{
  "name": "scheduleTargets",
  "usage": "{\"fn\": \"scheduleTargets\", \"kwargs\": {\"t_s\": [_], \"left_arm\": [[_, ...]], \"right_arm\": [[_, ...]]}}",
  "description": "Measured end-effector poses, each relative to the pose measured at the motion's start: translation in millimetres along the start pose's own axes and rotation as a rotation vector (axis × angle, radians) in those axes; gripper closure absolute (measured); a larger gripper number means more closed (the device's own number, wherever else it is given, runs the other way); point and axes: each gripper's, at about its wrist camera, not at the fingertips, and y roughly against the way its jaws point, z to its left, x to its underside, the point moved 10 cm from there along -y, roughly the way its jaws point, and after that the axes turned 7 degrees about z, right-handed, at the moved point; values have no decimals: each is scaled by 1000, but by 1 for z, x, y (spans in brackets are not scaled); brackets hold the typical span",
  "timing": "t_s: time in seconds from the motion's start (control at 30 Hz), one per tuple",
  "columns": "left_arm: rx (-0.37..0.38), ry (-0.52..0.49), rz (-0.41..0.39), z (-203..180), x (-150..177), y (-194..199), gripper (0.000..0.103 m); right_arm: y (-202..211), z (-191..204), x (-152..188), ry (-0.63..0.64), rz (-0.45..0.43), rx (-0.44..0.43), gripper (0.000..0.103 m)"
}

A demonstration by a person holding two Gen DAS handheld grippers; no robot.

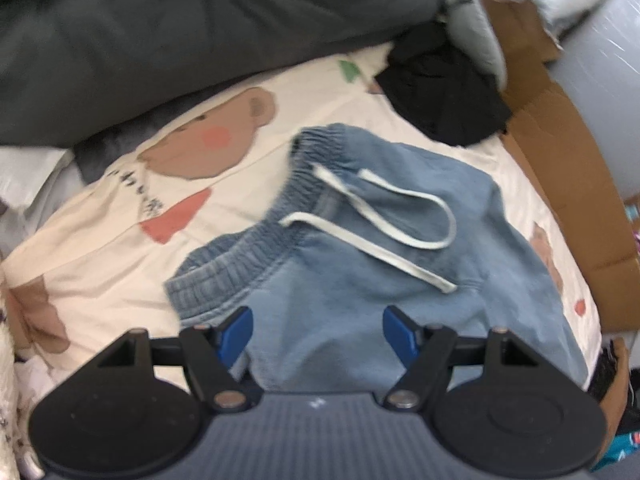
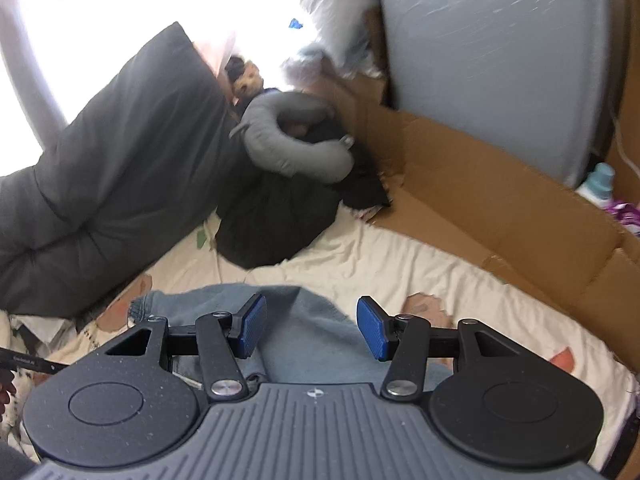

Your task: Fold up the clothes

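Observation:
Light blue denim shorts [image 1: 360, 248] with an elastic waistband and a white drawstring [image 1: 384, 216] lie flat on a cream bedsheet [image 1: 120, 248] printed with bears. My left gripper [image 1: 318, 330] is open and empty, just above the near part of the shorts. In the right wrist view the shorts [image 2: 304, 320] lie below my right gripper [image 2: 312, 326], which is open and empty. A black garment [image 1: 444, 88] lies bunched at the far side of the sheet; it also shows in the right wrist view [image 2: 280, 216].
A dark grey cushion [image 2: 112, 184] lies along the far left. A grey neck pillow [image 2: 296, 140] sits on the black garment. Brown cardboard [image 2: 500, 208] lines the right edge of the bed, with a grey wall panel [image 2: 500, 60] behind it.

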Motion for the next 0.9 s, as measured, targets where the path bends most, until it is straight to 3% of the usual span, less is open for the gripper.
{"fn": "scheduleTargets", "kwargs": {"t_s": [0.23,0.5,0.9], "left_arm": [[-28,95,11,38,13,-22,29],[-25,189,7,68,18,-48,29],[-47,251,-27,87,-1,-56,29]], "right_arm": [[-58,17,4,74,97,-10,46],[-120,31,4,145,123,-66,46],[-208,81,-1,303,181,-212,46]]}}
